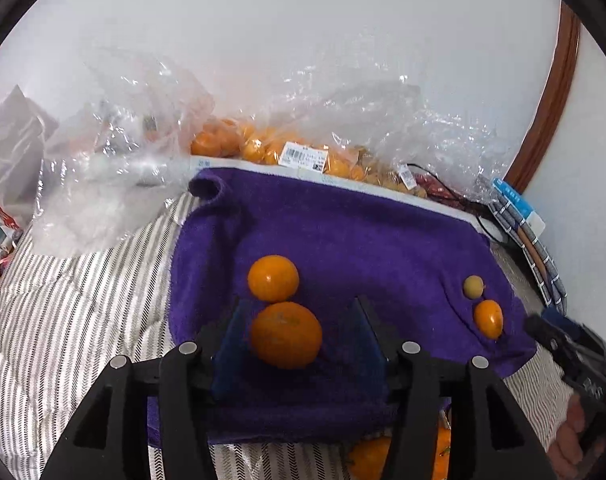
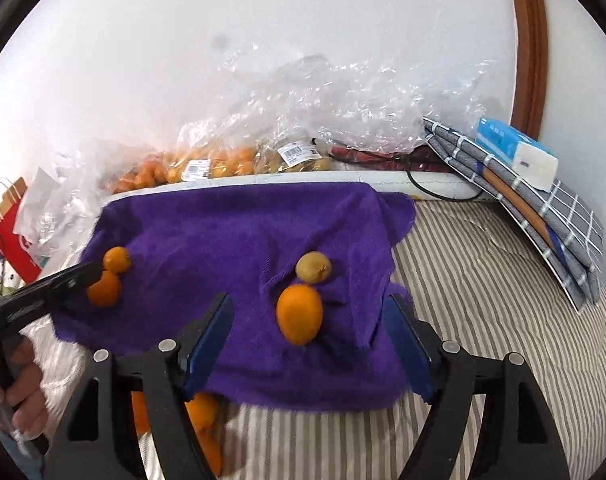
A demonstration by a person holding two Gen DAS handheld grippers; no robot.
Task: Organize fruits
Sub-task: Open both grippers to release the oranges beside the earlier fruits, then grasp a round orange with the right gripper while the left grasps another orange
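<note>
Nearest the left wrist camera, the left gripper [image 1: 299, 320] stood with its blue pads apart around a large, slightly dimpled orange [image 1: 285, 335]; the left pad lay at or against the fruit's flank, a gap showed before the right pad, and the orange rested on the cloth, so the gripper was released rather than clamped. Touching that orange on its far side sat a smaller, smoother orange [image 1: 273, 278]. Both lay on a fuzzy purple towel [image 1: 343, 240] spread over a bed with a grey-and-white striped cover [image 1: 83, 312].

In the right wrist view, the right gripper [image 2: 309, 316] was spread wide, nothing pressed between its pads. An egg-shaped orange fruit [image 2: 299, 314] lay on the towel between and just beyond the fingertips, clear of both pads. Just behind it, almost touching, sat a small round yellowish-green fruit [image 2: 313, 267]. More orange fruit [image 2: 201, 410] showed under the towel's near edge, partly hidden by the gripper's black frame.

A person's hand [image 2: 21, 384] on the left gripper's handle appeared at the left border of that view.

Farther back, along the wall, crinkled clear plastic bags [image 1: 383, 120] held many small oranges [image 1: 223, 142] with white barcode labels. To the right lay folded checked cloth [image 2: 543, 216] with a blue-and-white tissue pack [image 2: 515, 152] on top, and a black cable [image 2: 419, 190] curled near the towel's far corner.
</note>
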